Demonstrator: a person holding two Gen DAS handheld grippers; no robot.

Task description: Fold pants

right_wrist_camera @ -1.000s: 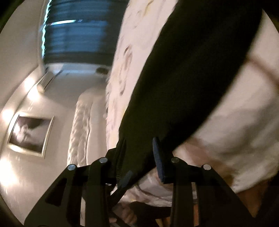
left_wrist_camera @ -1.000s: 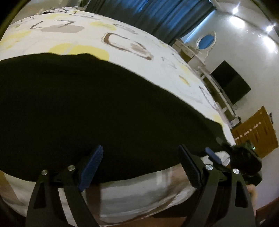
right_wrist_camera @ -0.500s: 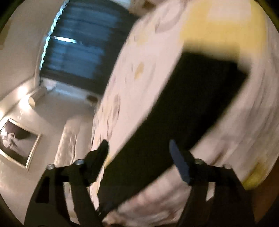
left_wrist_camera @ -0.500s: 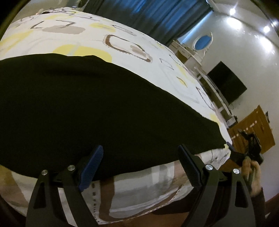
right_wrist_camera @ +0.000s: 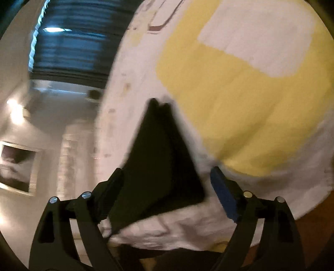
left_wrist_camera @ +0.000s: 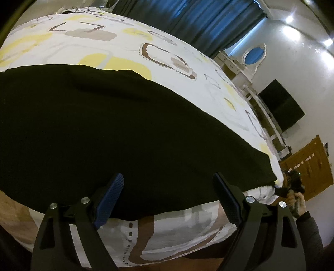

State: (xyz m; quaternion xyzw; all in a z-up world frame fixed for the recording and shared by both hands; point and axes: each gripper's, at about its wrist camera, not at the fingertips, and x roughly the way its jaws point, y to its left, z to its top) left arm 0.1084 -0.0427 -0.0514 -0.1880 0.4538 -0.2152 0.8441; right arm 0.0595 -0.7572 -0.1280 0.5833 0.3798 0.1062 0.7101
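Observation:
Black pants (left_wrist_camera: 125, 129) lie spread flat across the patterned bed cover (left_wrist_camera: 167, 41), stretching to the bed's right corner. My left gripper (left_wrist_camera: 168, 177) stands open just over the near edge of the cloth, with nothing pinched. In the right wrist view, the narrow end of the pants (right_wrist_camera: 158, 162) lies on the cover and shows between the fingers of my right gripper (right_wrist_camera: 167, 172). Its jaws are opening and the pads do not press on the cloth. A person's hand (left_wrist_camera: 296, 200) holds that gripper past the bed's right corner.
Dark blue curtains (left_wrist_camera: 198, 18) hang behind the bed. A white dresser with an oval mirror (left_wrist_camera: 253, 55), a black screen (left_wrist_camera: 279, 108) and a wooden cabinet (left_wrist_camera: 313, 164) line the right wall. A framed picture (right_wrist_camera: 16, 166) hangs beside the padded headboard (right_wrist_camera: 77, 156).
My right gripper let go of the pants' end, opened wide and drew back along the bed's edge. The cloth now lies flat. My left gripper stayed put and open.

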